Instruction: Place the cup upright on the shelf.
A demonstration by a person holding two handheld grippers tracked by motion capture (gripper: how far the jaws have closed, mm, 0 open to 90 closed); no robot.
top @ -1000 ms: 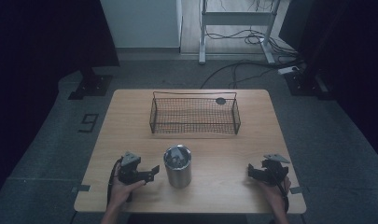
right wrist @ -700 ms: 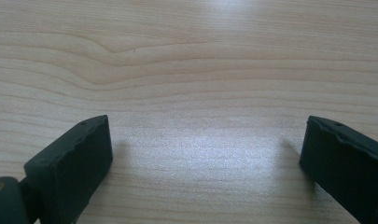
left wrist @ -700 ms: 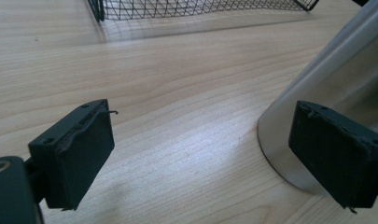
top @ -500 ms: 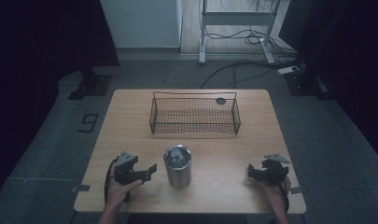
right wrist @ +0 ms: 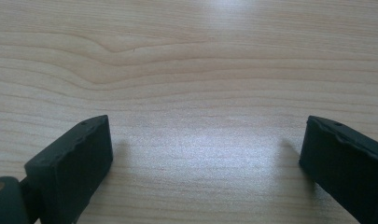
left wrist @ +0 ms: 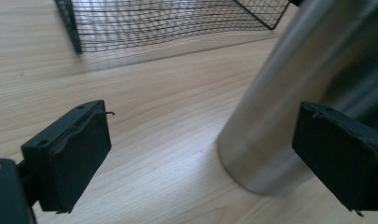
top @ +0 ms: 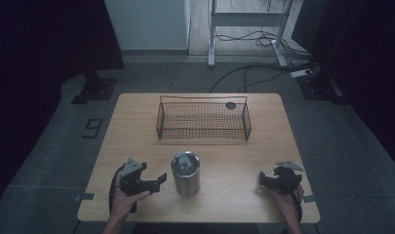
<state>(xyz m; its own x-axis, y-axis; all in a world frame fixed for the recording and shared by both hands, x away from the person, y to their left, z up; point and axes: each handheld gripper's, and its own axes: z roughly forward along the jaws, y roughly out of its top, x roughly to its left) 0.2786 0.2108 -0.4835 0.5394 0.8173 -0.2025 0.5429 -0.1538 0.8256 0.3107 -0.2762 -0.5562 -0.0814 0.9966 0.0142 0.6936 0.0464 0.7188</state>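
Observation:
A shiny steel canister (top: 186,173) stands upright on the wooden table (top: 136,126), near its front middle. In the left gripper view the canister (left wrist: 308,88) rises at the right, just beyond the right jaw. My left gripper (top: 158,179) is open, a short way left of the canister and pointing at it, with nothing between its jaws (left wrist: 200,154). My right gripper (top: 263,180) rests low near the table's front right, open over bare wood (right wrist: 205,163). A black wire basket (top: 203,120) stands behind the canister, its near corner (left wrist: 79,32) in the left gripper view.
A small dark round thing (top: 230,105) lies at the basket's far right corner. The table's front edge is close under both hands. Cables and a metal frame (top: 244,19) stand on the floor beyond the table.
My left gripper has shifted slightly left and towards the front edge. The right gripper and the canister have stayed where they were.

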